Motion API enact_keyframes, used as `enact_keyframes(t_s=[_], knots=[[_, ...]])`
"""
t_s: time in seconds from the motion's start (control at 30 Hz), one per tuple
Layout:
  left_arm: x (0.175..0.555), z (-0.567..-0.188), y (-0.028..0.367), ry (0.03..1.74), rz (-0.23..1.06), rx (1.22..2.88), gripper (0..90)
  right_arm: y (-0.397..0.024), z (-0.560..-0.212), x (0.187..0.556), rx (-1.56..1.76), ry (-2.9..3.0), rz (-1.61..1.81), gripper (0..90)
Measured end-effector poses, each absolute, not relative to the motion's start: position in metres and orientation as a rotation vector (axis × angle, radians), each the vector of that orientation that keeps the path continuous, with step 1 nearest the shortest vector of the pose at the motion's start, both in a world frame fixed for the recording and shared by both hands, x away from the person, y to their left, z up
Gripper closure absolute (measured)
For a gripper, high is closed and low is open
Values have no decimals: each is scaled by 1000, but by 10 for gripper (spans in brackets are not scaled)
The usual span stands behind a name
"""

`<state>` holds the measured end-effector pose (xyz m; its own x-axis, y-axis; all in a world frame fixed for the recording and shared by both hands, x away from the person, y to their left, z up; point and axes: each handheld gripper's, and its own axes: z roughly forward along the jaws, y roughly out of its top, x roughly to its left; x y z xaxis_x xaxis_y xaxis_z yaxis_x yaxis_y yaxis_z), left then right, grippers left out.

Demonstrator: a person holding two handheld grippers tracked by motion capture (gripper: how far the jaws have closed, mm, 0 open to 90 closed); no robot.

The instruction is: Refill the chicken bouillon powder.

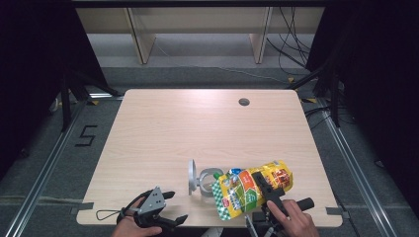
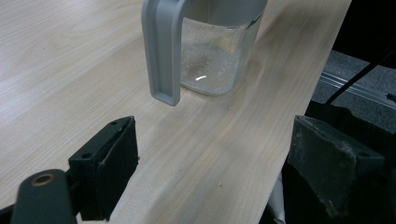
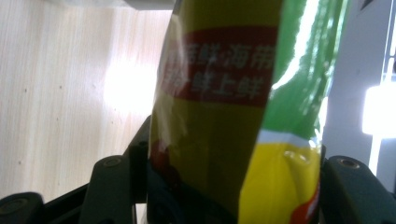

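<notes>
Table (image 1: pixel 163 128) of pale wood carries everything near its front edge. Snack bag (image 1: pixel 253 189), glossy yellow and green with a red label band, is clamped in the right gripper (image 1: pixel 264 190), tilted over the clear measuring jug (image 1: pixel 207 183) with its grey handle. Left gripper (image 1: pixel 170 210) gapes wide, empty.

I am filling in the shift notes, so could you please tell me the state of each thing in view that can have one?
Snack bag: clamped in the right gripper, tipped over the container's mouth.
Clear container: upright on the table, lid swung open, only crumbs visible inside.
Lid: open, standing on edge beside the container.
Right gripper: shut on the snack bag.
Left gripper: open, holding nothing, at the table's near edge.
</notes>
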<state>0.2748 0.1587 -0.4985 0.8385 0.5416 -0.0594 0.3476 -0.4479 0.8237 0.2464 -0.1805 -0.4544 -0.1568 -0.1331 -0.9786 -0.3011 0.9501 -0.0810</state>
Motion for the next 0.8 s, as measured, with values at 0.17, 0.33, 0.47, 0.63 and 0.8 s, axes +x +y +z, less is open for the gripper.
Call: enact_keyframes(t_s=[0.17, 0.33, 0.47, 0.63, 0.8], knots=[[274, -499, 157, 660, 245, 2063, 152, -178, -457, 247, -388, 1691, 150, 441], [274, -499, 157, 659, 249, 2065, 152, -177, -458, 245, -376, 1697, 118, 443], [276, -499, 158, 649, 269, 2091, 152, -177, -458, 246, -393, 1687, 91, 445], [276, -500, 157, 665, 243, 2068, 152, -175, -456, 245, -421, 1664, 62, 447], [277, -500, 156, 663, 246, 2072, 152, -174, -453, 247, -451, 1660, 44, 447]])
